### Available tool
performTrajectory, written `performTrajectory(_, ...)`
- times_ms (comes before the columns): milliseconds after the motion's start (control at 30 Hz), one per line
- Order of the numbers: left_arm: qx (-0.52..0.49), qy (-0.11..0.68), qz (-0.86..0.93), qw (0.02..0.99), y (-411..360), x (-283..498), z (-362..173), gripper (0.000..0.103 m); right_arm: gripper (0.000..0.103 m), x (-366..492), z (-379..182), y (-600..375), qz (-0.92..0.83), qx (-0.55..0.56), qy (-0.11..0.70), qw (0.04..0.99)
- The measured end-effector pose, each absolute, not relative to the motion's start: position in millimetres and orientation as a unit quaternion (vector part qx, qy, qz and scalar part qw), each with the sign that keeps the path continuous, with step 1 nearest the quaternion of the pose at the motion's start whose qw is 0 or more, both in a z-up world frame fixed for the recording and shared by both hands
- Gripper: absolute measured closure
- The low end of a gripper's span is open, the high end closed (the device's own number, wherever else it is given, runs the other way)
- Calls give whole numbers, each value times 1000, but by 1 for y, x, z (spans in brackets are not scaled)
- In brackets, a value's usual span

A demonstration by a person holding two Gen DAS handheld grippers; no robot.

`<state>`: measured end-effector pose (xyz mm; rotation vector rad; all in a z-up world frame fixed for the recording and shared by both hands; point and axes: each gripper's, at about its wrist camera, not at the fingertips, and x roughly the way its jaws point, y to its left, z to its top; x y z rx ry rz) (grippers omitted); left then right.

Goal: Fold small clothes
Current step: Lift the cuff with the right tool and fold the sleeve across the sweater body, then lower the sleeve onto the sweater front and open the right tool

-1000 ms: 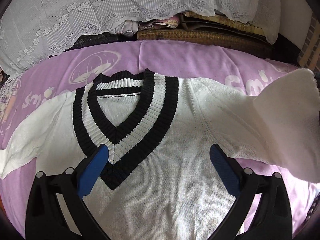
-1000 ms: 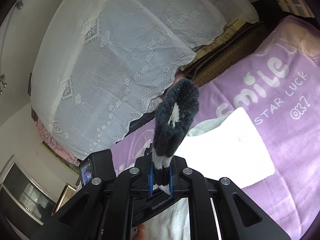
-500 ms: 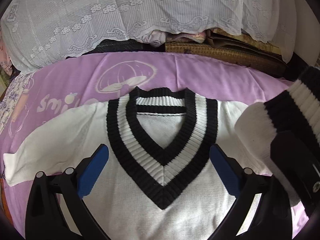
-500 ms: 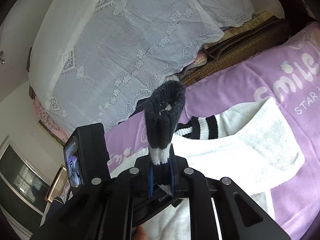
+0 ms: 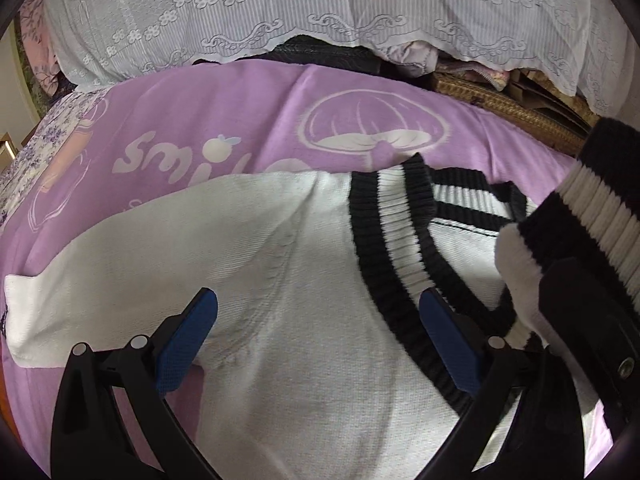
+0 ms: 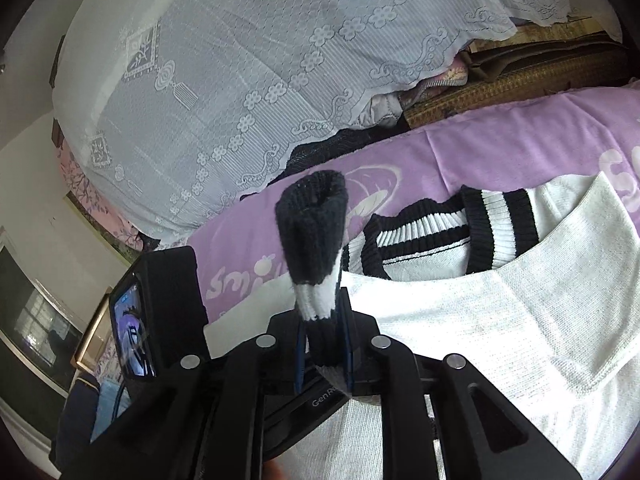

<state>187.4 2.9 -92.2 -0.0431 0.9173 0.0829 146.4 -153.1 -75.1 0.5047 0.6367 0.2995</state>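
Note:
A white knit sweater (image 5: 280, 248) with a black-and-white striped V-neck (image 5: 384, 232) lies flat on a purple blanket. My left gripper (image 5: 318, 296) hovers open over its chest and left shoulder, holding nothing. My right gripper (image 6: 323, 320) has the striped sleeve cuff (image 6: 316, 232) standing upright between its blue pads. Its jaws are opening, and the cuff still touches the pads. The sleeve (image 6: 560, 280) attached to the cuff is folded across the body below the collar (image 6: 440, 232). In the left wrist view the cuff (image 5: 592, 200) and the right gripper's black body (image 5: 580, 320) crowd the right edge.
The purple blanket (image 5: 200, 128) bears "smile" lettering and a mushroom print. Behind it rises a pile under white lace cloth (image 5: 280, 8), with a woven mat (image 5: 500, 100) beside it. The left gripper's camera screen (image 6: 132, 332) stands left of my right gripper.
Both grippers have moved left across the sweater. The right one has carried the sleeve by its cuff over the chest. Its pads now stand slightly wider apart.

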Motion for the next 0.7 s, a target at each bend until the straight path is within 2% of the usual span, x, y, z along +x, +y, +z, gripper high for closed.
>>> performTrajectory(33,-29,448,47,892,12,188,-96,4,52,148,-79,-149,135,233,316,910)
performTrajectory(67,-41,455,51,888,23,188,-100,4,35,148,-82,-146,128,221,321,912)
performTrajectory(100,-57,463,55,883,35,188,-104,4,34,147,-85,-143,128,211,323,914)
performTrajectory(233,-107,463,66,878,68,176,-107,4,34,136,-81,-141,155,205,321,911)
performTrajectory(400,-91,437,57,893,71,149,-91,4,35,113,-66,-157,151,202,295,922)
performTrajectory(433,-89,433,53,896,70,144,-87,4,37,110,-66,-166,142,204,294,923)
performTrajectory(467,-87,428,48,898,68,140,-84,5,43,108,-67,-175,134,207,296,923)
performTrajectory(500,-85,424,42,901,66,136,-81,4,54,109,-69,-185,126,209,301,922)
performTrajectory(567,-71,430,21,900,56,134,-81,4,63,109,-76,-205,113,220,313,917)
performTrajectory(700,-78,469,-32,879,44,142,-97,5,62,108,-90,-252,83,262,318,907)
